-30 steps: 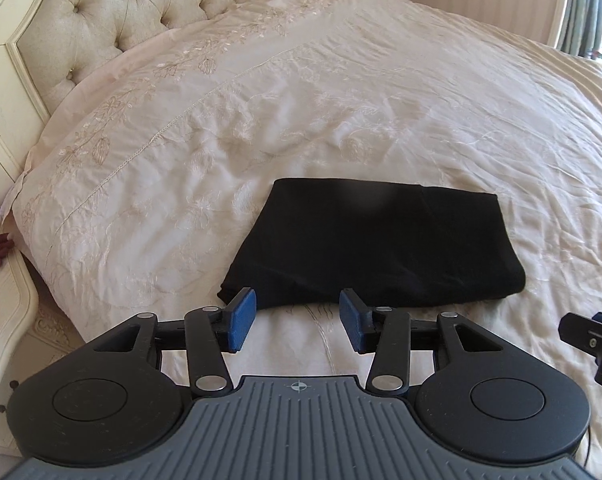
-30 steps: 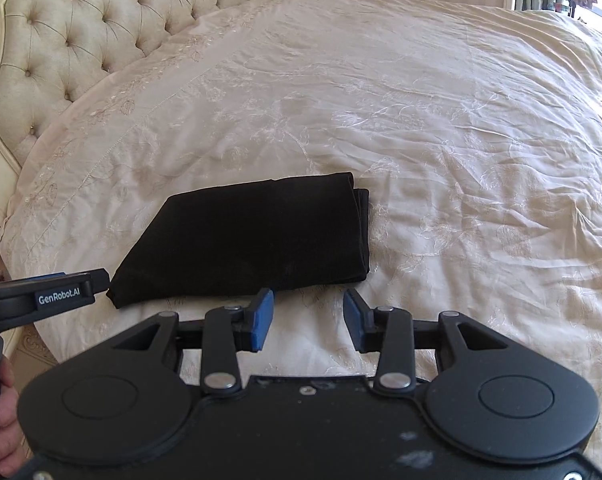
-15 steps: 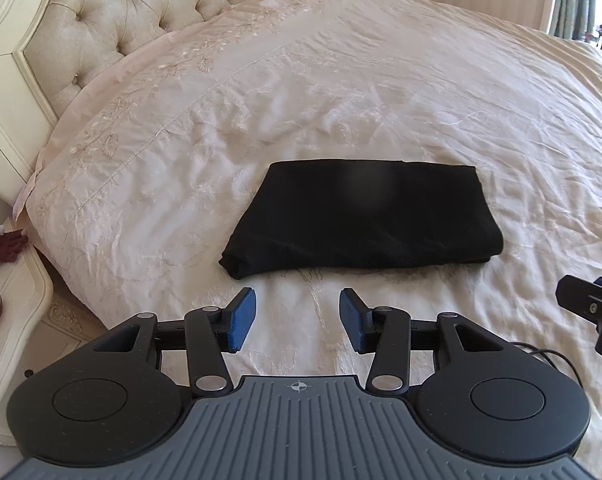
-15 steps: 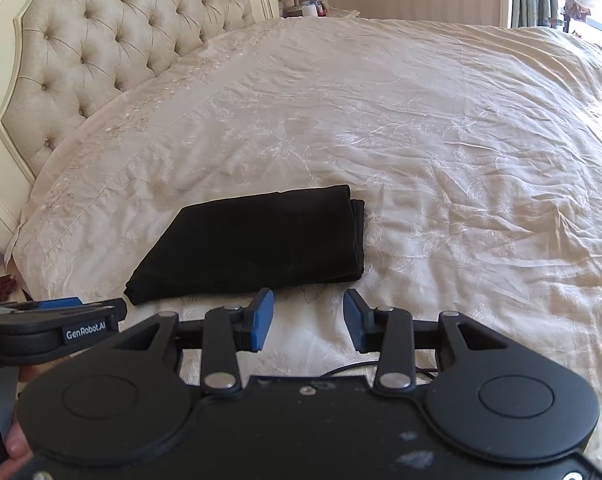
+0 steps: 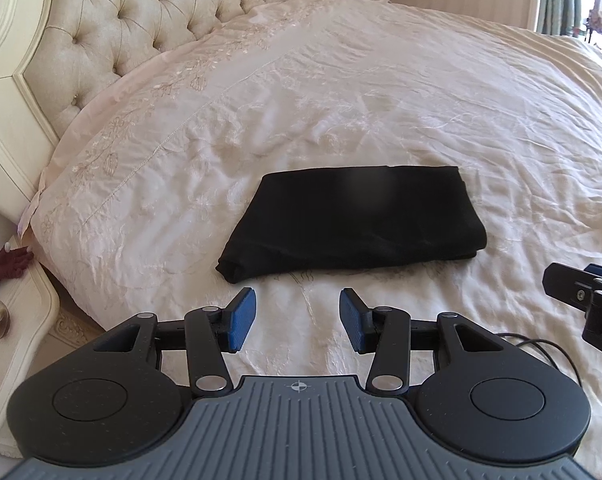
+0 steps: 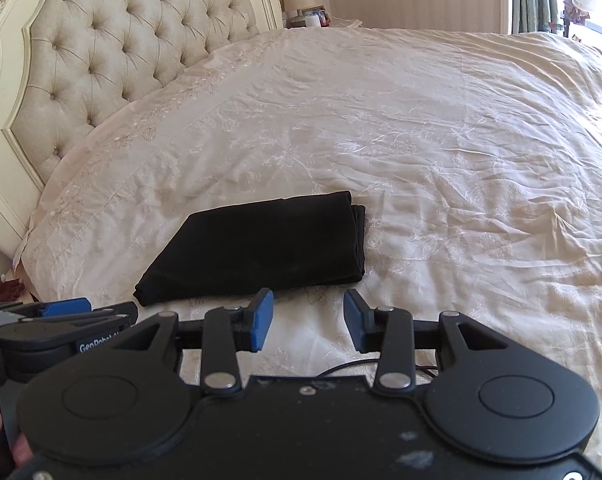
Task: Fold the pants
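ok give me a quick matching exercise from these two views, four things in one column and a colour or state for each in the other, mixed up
Things:
1. folded fabric pants
2. embroidered satin bedspread
3. tufted padded headboard
4. left tongs

States:
A. open, holding nothing
B. black, lying flat in a rectangle
C. upright, buttoned, cream
D. wrinkled, cream, under the pants

Pairs: 1-B, 2-D, 3-C, 4-A
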Demonstrator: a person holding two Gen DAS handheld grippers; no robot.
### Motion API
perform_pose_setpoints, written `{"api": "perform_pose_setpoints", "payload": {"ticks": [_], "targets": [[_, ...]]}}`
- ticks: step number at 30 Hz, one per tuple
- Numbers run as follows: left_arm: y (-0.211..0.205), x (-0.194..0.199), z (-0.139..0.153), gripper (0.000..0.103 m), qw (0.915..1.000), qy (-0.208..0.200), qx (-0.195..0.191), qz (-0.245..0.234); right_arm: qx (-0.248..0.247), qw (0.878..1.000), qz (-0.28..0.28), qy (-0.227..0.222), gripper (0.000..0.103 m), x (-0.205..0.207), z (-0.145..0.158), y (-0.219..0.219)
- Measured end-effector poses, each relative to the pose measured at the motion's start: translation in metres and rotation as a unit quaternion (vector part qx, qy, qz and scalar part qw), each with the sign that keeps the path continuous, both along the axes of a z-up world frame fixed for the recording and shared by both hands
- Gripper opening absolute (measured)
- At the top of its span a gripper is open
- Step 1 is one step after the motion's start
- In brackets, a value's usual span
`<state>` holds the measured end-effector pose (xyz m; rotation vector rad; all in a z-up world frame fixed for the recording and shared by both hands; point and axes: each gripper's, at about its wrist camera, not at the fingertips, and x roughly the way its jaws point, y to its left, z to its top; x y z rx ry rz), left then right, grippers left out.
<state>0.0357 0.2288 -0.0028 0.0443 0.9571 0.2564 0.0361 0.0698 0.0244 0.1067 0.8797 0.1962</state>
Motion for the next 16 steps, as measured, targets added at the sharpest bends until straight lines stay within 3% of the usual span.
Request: {"api": "perform_pose_setpoints", "payload": {"ticks": [16], "targets": [[-0.0049,-0.0053,-0.0028,0.045,1.0000,-0.002,-0.001,-0.006,-0.001,1.000,0.000,0.001,0.042,-0.0052,-0.0008,0.0019]]}}
